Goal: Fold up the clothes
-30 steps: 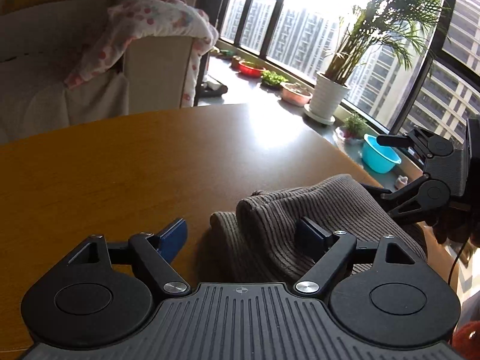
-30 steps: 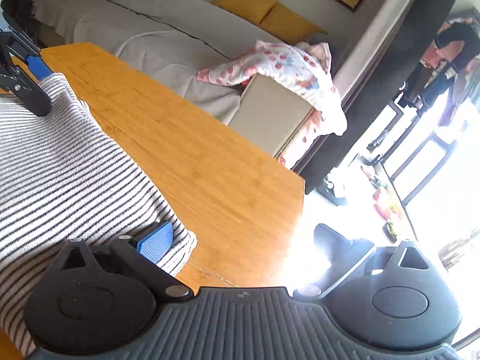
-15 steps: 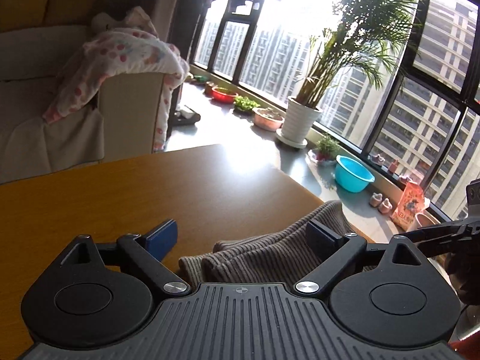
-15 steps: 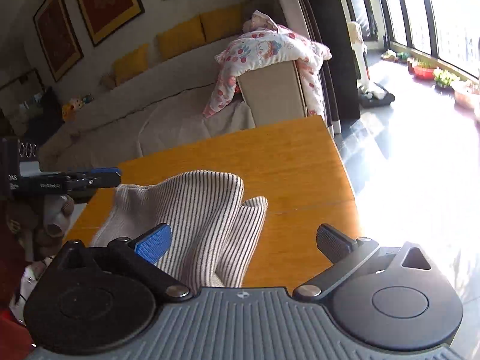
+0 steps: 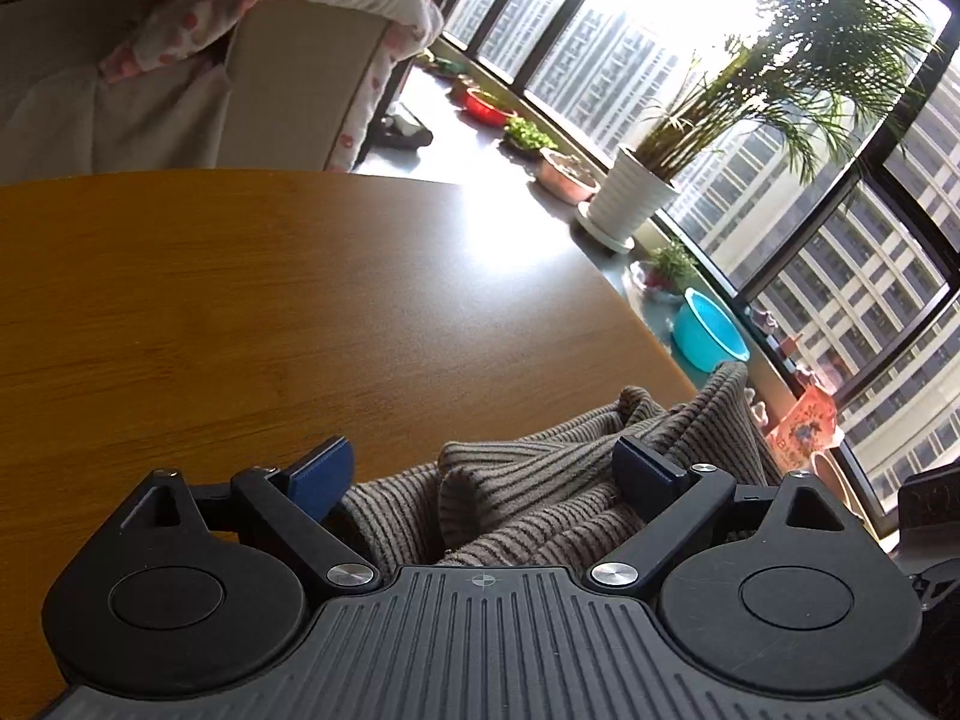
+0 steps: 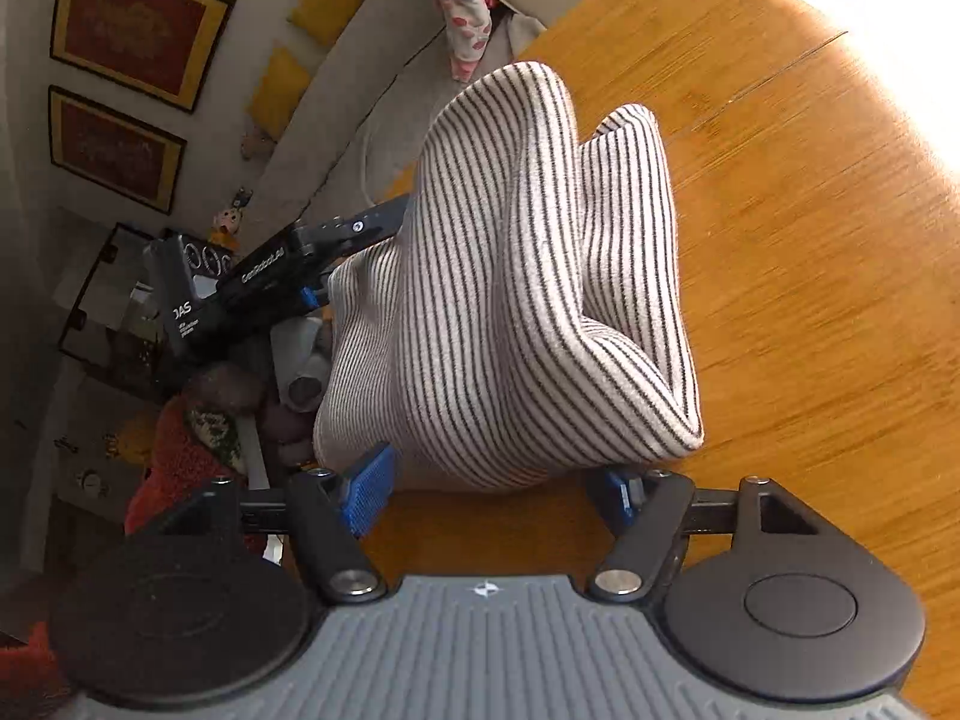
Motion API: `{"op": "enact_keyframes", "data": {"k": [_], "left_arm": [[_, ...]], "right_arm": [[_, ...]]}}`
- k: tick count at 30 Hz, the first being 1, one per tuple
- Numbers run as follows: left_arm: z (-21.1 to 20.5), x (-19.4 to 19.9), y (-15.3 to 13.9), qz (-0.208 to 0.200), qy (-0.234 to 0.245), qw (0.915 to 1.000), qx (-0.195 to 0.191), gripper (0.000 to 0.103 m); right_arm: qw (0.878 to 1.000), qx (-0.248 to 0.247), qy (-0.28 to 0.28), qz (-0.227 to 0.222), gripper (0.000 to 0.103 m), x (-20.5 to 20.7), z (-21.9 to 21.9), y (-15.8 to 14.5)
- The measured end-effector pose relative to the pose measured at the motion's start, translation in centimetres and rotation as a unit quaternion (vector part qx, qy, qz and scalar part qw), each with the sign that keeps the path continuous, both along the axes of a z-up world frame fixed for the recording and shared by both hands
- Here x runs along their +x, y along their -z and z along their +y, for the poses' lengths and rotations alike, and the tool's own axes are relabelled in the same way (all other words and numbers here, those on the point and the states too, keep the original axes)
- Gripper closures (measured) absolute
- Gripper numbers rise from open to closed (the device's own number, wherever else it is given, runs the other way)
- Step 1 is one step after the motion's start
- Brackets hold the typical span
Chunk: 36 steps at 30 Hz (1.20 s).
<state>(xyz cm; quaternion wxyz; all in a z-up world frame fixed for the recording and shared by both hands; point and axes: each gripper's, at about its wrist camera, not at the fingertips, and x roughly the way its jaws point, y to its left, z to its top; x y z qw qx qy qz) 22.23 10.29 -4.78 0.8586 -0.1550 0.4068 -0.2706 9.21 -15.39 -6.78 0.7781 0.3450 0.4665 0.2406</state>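
Striped garment (image 6: 516, 276) lies bunched between both wide-spread grippers (image 5: 483, 468) (image 6: 495, 498); only the right view shows its pale folds.

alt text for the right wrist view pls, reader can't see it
A bunched striped garment lies on a wooden table, directly ahead of the open right hand-held gripper. The left hand-held gripper reaches the garment's far edge, with a sofa and framed pictures behind.

Strong backlight thru window (image 5: 630, 30), glare on table (image 5: 504, 228), fisheye edges warped, pics sharp.
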Motion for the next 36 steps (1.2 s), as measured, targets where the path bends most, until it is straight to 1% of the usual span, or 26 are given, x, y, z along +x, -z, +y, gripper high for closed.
{"op": "enact_keyframes", "data": {"k": [2,4,7,10,13,15,16,18,19,22,25,27,28,30,31,32,33,36], "left_arm": [[0.7,-0.9,0.2,0.012,-0.003,0.9998,-0.015,0.009],[0.6,-2.7,0.2,0.015,0.011,0.9996,-0.021,0.008],[-0.7,-5.6,-0.1,0.001,0.026,0.9996,-0.004,0.007],[-1.7,-7.8,-0.1,0.006,0.053,0.9979,-0.036,0.006],[-3.0,-10.1,-0.1,0.005,0.089,0.9952,-0.042,0.005],[-3.4,-11.4,-0.3,0.001,0.114,0.9925,-0.043,0.005],[-3.5,-12.1,-0.6,-0.004,0.128,0.9908,-0.043,0.004],[-2.7,-12.5,-1.7,-0.025,0.125,0.9910,-0.042,0.004],[-2.3,-12.7,-2.2,-0.035,0.123,0.9909,-0.042,0.002],[-1.3,-11.8,-3.4,-0.055,0.082,0.9937,-0.055,0.000],[-1.9,-10.4,-3.4,-0.053,0.057,0.9952,-0.058,0.000],[-3.2,-9.1,-2.7,-0.047,0.055,0.9963,-0.046,0.000],[-3.9,-8.4,-2.2,-0.041,0.052,0.9973,-0.033,0.000],[-4.3,-7.4,-0.8,-0.012,0.045,0.9987,-0.021,0.000],[-4.1,-7.4,-0.4,-0.001,0.045,0.9986,-0.029,0.000],[-3.9,-7.4,0.1,0.010,0.045,0.9982,-0.037,0.000],[-3.8,-7.4,0.6,0.021,0.045,0.9977,-0.045,0.000],[-3.4,-8.0,1.0,0.024,0.044,0.9970,-0.058,0.000]], "right_arm": [[0.999,-0.030,0.014,-0.014,0.035,1.8,-0.4,-0.4],[0.995,-0.079,0.029,-0.045,0.032,3.4,-0.4,-1.4],[0.983,-0.150,0.037,-0.098,0.030,4.2,0.2,-3.1],[0.969,-0.200,0.038,-0.140,0.026,4.6,1.0,-4.5],[0.959,-0.234,0.037,-0.157,0.020,4.6,1.3,-5.0],[0.958,-0.236,0.039,-0.159,0.016,4.0,1.0,-5.2],[0.959,-0.231,0.040,-0.158,0.014,3.7,0.5,-5.3],[0.962,-0.218,0.045,-0.156,0.007,2.8,-0.5,-5.5],[0.963,-0.213,0.049,-0.155,0.006,2.4,-0.9,-5.5],[0.968,-0.199,0.053,-0.145,0.006,0.3,-2.1,-4.9],[0.972,-0.188,0.050,-0.131,0.006,-1.7,-2.4,-3.5],[0.974,-0.176,0.044,-0.137,0.006,-3.2,-1.6,-2.8],[0.975,-0.170,0.040,-0.141,0.006,-3.9,-1.2,-2.4],[0.974,-0.165,0.021,-0.151,0.006,-4.7,0.1,-2.1],[0.972,-0.171,0.010,-0.160,0.008,-5.1,0.9,-1.9],[0.967,-0.187,0.000,-0.171,0.015,-5.2,1.6,-1.7],[0.961,-0.208,-0.010,-0.184,0.016,-5.3,2.2,-1.7],[0.950,-0.233,-0.034,-0.203,0.018,-3.9,2.8,-2.0]]}}
